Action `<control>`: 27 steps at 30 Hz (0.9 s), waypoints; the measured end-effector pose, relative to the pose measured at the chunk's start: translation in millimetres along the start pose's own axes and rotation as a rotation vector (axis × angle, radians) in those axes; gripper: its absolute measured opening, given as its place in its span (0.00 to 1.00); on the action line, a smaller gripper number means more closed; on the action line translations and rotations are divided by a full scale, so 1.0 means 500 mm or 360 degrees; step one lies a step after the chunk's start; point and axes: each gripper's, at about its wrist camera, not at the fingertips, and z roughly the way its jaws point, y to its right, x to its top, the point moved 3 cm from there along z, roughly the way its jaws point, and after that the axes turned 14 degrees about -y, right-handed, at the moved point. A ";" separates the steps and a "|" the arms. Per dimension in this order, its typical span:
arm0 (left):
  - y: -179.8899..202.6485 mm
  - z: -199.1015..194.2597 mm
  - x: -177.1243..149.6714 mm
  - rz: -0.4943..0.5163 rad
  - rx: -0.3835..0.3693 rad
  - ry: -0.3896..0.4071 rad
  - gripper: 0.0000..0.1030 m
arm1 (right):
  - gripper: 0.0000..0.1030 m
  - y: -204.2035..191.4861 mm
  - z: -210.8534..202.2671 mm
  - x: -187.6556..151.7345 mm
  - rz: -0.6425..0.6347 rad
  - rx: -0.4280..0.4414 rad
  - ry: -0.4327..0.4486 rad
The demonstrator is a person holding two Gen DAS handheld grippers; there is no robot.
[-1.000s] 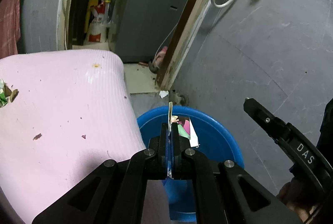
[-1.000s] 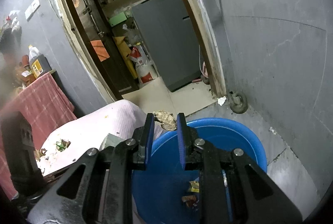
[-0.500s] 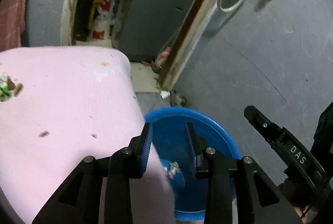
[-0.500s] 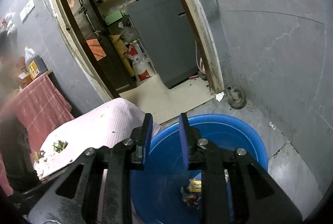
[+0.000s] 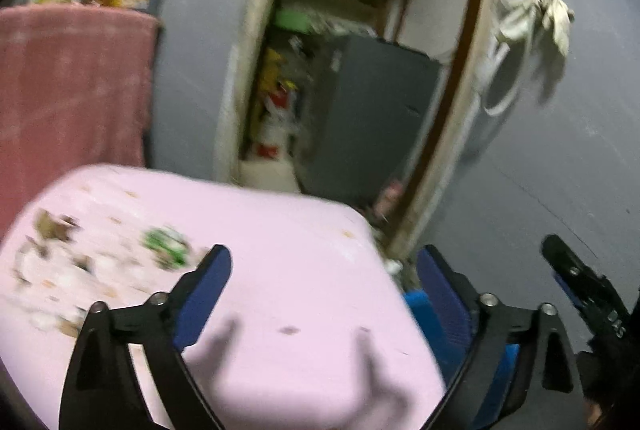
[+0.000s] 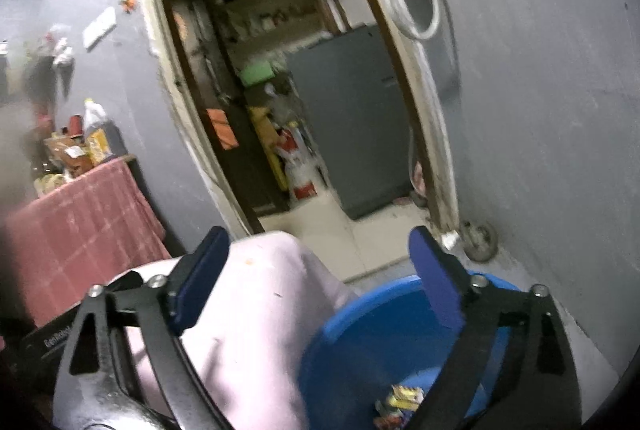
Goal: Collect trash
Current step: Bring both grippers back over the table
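Change: both tongs shut a second ago, card strip gone from left tongs.
Left tongs: opening wide, empty.
Right tongs: opening wide, empty.
Trash: scraps on pink surface, left of frame.
Blue tub: lower right, wrappers inside.

White letters reading "AS", the tail of a longer marking, stand on the black right gripper at the right edge of the left wrist view. A white printed word on the left gripper's body is too blurred to read.
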 end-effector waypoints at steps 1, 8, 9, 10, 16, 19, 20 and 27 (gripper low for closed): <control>-0.013 -0.012 0.002 -0.0003 0.0027 0.0033 0.93 | 0.98 -0.013 -0.004 0.000 -0.0021 0.0018 0.0029; -0.086 -0.101 0.002 0.0000 0.0206 0.0252 0.98 | 1.00 -0.108 -0.030 -0.010 -0.0163 0.0145 0.0202; -0.096 -0.115 0.001 0.0005 0.0222 0.0283 0.98 | 1.00 -0.118 -0.033 -0.011 -0.0179 0.0161 0.0220; -0.104 -0.125 0.000 0.0009 0.0234 0.0301 0.98 | 1.00 -0.135 -0.038 -0.014 -0.0204 0.0177 0.0247; -0.161 -0.178 -0.010 0.0037 0.0369 0.0398 0.98 | 1.00 -0.215 -0.053 -0.029 -0.0342 0.0258 0.0330; -0.195 -0.196 -0.018 0.0017 0.0425 0.0422 0.98 | 1.00 -0.256 -0.040 -0.033 -0.0409 0.0280 0.0329; -0.206 -0.200 -0.019 0.0010 0.0439 0.0427 0.98 | 1.00 -0.267 -0.035 -0.034 -0.0425 0.0287 0.0323; -0.295 -0.224 -0.033 -0.0031 0.0557 0.0459 0.98 | 1.00 -0.337 0.015 -0.044 -0.0522 0.0362 0.0257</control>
